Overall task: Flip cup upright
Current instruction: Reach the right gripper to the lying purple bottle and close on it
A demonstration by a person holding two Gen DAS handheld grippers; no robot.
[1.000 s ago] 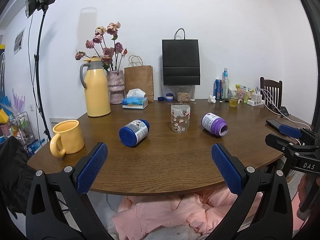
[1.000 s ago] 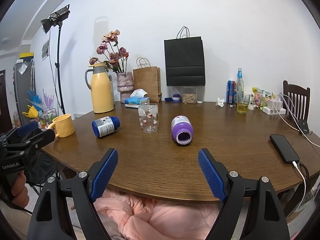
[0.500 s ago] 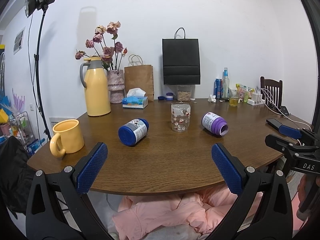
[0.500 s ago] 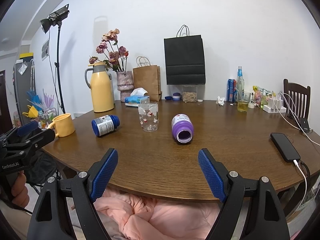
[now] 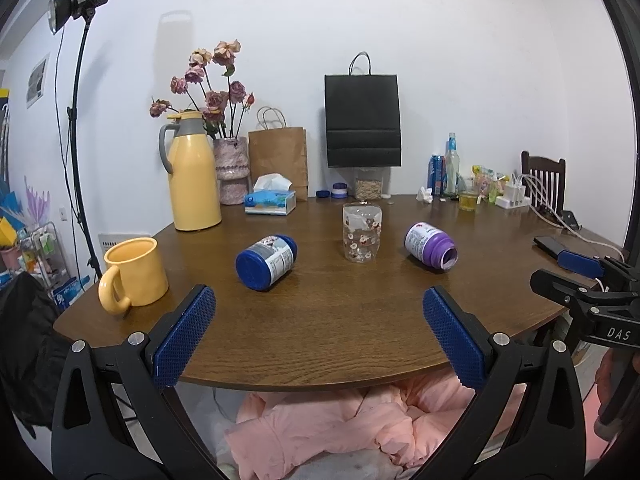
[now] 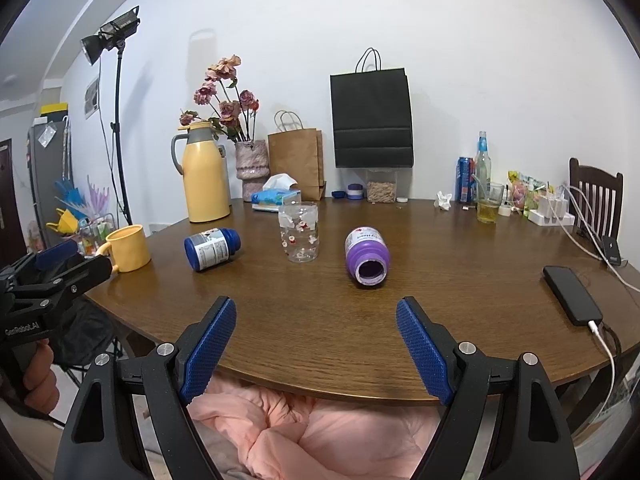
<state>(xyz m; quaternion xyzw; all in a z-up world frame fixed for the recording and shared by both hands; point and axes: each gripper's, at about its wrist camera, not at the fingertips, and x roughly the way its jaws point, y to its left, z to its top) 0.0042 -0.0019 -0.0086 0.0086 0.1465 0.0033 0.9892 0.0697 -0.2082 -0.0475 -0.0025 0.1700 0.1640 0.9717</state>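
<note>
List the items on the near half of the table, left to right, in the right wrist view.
yellow mug → blue-capped bottle on its side → clear floral cup → purple bottle on its side → black phone

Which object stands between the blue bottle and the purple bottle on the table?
The clear glass cup with flower print stands between the lying blue bottle and the lying purple bottle, apart from both. Both wrist views show this.

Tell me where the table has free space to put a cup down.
Free: the near strip between the blue bottle, glass cup, purple bottle and the table edge; also between purple bottle and phone. Crowded: along the wall.
</note>
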